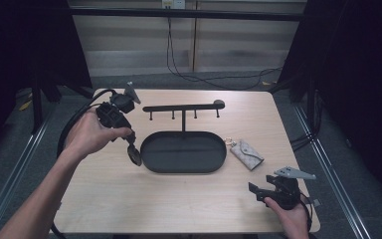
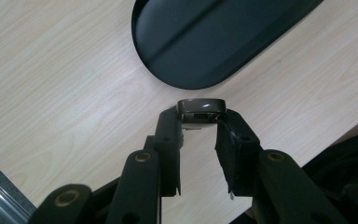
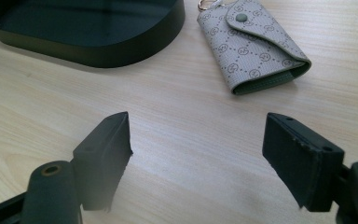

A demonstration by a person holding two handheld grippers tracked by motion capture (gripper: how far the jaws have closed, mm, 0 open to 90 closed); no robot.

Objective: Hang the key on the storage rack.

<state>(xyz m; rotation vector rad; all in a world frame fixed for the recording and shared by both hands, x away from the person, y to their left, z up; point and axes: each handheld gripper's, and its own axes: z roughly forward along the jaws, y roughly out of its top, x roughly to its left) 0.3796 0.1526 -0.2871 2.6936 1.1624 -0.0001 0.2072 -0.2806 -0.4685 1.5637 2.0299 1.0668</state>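
Looking down from the high view, your left claw hangs just off the left end of the black oval tray. Your left gripper view shows it clenched on a small brown key fob above the bench. Your right gripper view shows that claw released, near the grey key pouch.

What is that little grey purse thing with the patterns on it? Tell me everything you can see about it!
The small grey fold-over pouch looks like leather or coated fabric, printed with dotted diamond lines and tiny round logos. Its pointed flap is shut with a dark round snap, and a metal ring sticks out at one end. It lies flat on the light wooden table, just right of the black oval tray, apart from it. Nothing grips it.
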